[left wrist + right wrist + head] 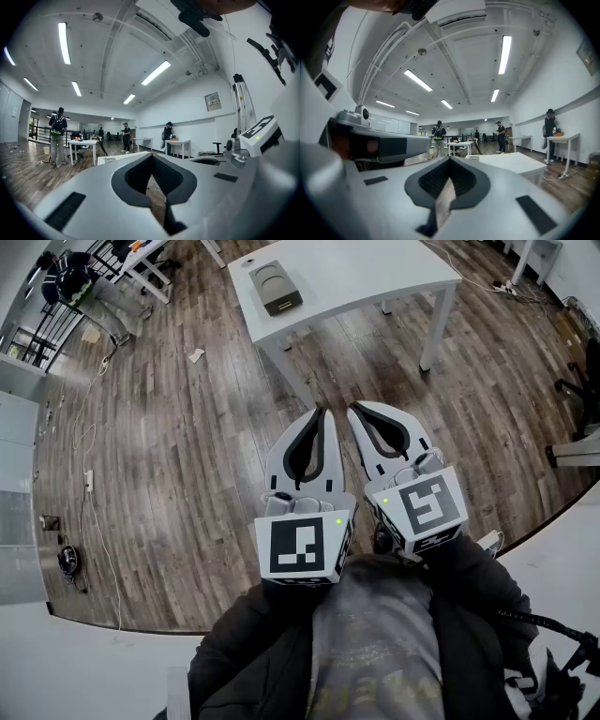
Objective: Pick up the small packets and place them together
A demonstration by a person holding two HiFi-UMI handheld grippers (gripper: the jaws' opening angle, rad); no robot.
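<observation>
White table (375, 277) cropped, left claw (322, 412), right claw (354, 410) closed

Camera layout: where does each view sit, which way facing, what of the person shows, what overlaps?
Head view: on the person's head, facing steeply down at the wooden floor and white rectangular table; shows dark jacket, left gripper and right gripper, both shut.
Left gripper view: on the left gripper, roughly level across the room along its shut jaws; right gripper at right edge.
Right gripper view: on the right gripper, same heading; left gripper at left edge.
Shared: that table, in all three.
</observation>
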